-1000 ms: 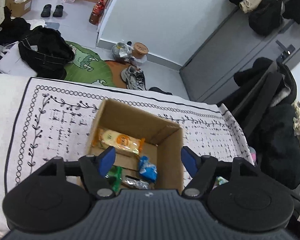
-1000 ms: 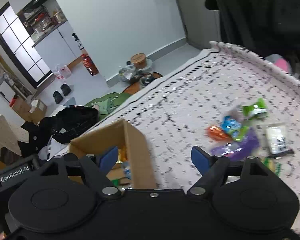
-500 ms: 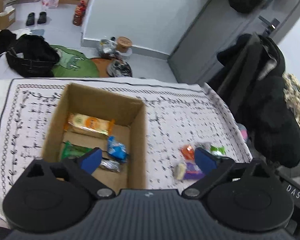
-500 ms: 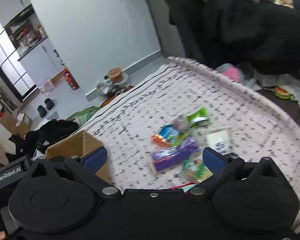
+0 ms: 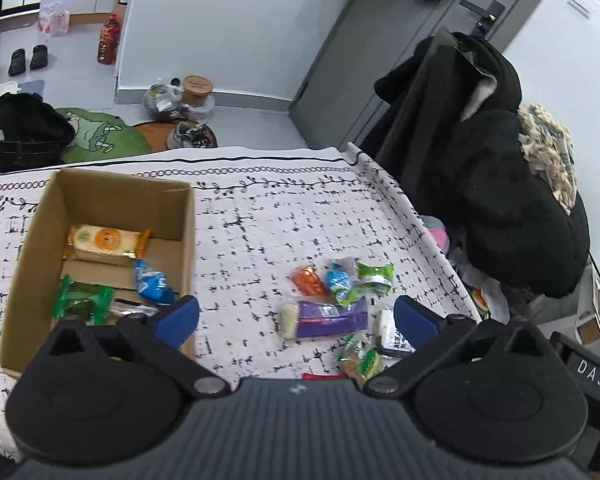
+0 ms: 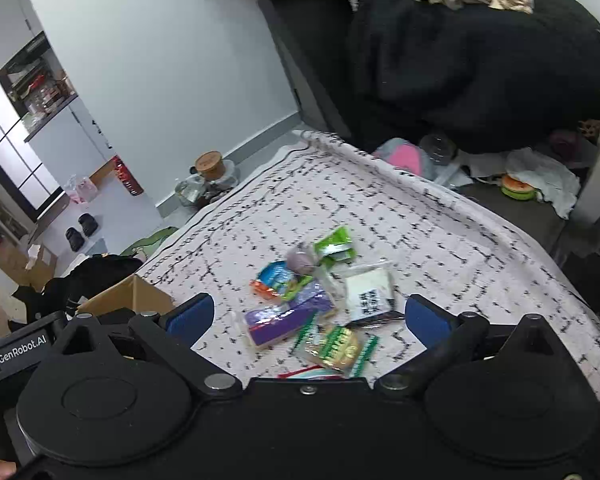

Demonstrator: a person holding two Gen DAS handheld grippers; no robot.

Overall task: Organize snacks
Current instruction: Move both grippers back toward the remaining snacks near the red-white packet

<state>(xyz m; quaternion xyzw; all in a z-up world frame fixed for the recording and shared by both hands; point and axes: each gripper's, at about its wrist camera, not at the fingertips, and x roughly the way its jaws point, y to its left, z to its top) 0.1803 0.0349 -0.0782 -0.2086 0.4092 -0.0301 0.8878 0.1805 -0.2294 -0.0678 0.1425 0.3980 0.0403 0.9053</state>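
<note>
An open cardboard box stands on the patterned cloth at the left and holds a yellow biscuit pack, a blue packet and a green packet. A pile of loose snacks lies to its right, with a purple pack, an orange packet and a green packet. My left gripper is open and empty above the cloth, between box and pile. My right gripper is open and empty, just above the pile's near side.
The cloth's right edge drops to a floor cluttered with black coats. Past the far edge are shoes, a jar and a green mat. A white pack with black print and a green-striped pack lie in the pile.
Both grippers swung right, away from the box toward the snack pile. The left view now shows box and pile together. Both stayed open.
</note>
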